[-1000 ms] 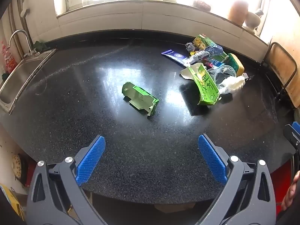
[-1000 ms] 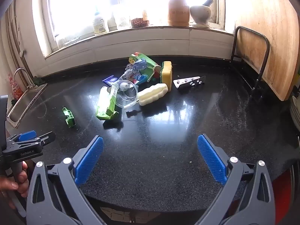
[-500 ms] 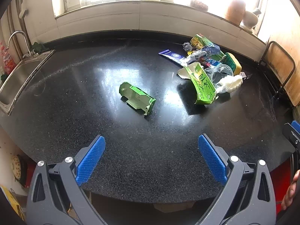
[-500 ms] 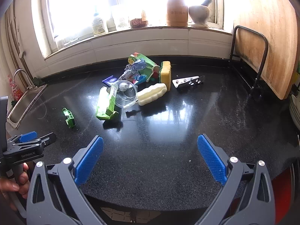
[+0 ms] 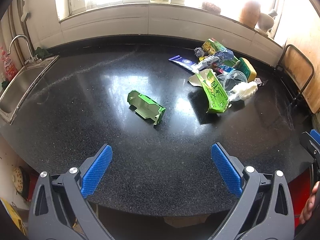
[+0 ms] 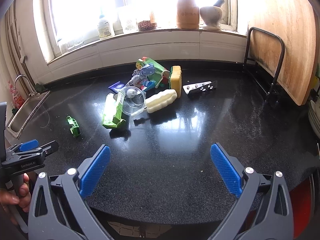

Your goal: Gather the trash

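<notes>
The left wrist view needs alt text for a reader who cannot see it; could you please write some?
The open left gripper hovers over a black countertop, facing a lone green plastic piece. A trash pile lies far right; a sink sits at left.

Both wrist views face window across countertop (image 5: 100, 92); share trash pile (image 6: 140, 92).

Strong daylight is pouring through the window (image 6: 140, 4), blowing it out to white and casting bright glare patches on the glossy black bench (image 5: 128, 84). Fisheye distortion is bending the edges (corners darkening to black), while the sill items (image 5: 250, 13) are looking hazy.
</notes>
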Available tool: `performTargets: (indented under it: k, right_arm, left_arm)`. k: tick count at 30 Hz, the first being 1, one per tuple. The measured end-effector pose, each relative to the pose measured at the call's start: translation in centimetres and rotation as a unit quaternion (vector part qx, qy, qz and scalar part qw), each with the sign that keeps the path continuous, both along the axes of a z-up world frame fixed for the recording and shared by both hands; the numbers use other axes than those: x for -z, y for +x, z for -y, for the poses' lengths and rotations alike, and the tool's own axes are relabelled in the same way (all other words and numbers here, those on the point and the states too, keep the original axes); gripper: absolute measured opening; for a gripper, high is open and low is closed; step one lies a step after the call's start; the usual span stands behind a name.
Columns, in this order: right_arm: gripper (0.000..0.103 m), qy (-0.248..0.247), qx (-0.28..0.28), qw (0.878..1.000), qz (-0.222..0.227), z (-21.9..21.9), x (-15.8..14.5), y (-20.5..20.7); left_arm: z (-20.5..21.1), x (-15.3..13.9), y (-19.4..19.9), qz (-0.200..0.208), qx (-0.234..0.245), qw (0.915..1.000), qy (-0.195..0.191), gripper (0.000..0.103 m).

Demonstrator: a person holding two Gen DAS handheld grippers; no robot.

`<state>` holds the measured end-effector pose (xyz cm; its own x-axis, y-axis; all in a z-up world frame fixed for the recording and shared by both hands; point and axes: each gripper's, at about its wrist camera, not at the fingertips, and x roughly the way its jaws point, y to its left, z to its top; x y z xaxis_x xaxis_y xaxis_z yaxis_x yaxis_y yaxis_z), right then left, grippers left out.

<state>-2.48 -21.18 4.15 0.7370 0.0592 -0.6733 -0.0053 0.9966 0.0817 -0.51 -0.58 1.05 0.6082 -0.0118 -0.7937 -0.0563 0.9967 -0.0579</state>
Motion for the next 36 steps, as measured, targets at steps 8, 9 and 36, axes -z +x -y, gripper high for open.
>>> performTargets:
  k: [8, 9, 36]
  right_arm:
    - [0.097, 0.0, -0.002, 1.0, 0.001, 0.04, -0.11, -0.12]
    - [0.097, 0.0, -0.002, 1.0, 0.002, 0.01, -0.12, -0.18]
    - [0.097, -0.002, -0.005, 1.0, 0.003, -0.27, -0.45, -0.25]
  left_arm:
    - [-0.12, -0.19, -0.16, 0.002, 0.001, 1.0, -0.001, 0.097]
    - [-0.13, -0.21, -0.15, 0.003, 0.001, 1.0, -0.001, 0.096]
    - [0.16, -0.72, -0.22, 0.006, 0.001, 1.0, 0.0, 0.096]
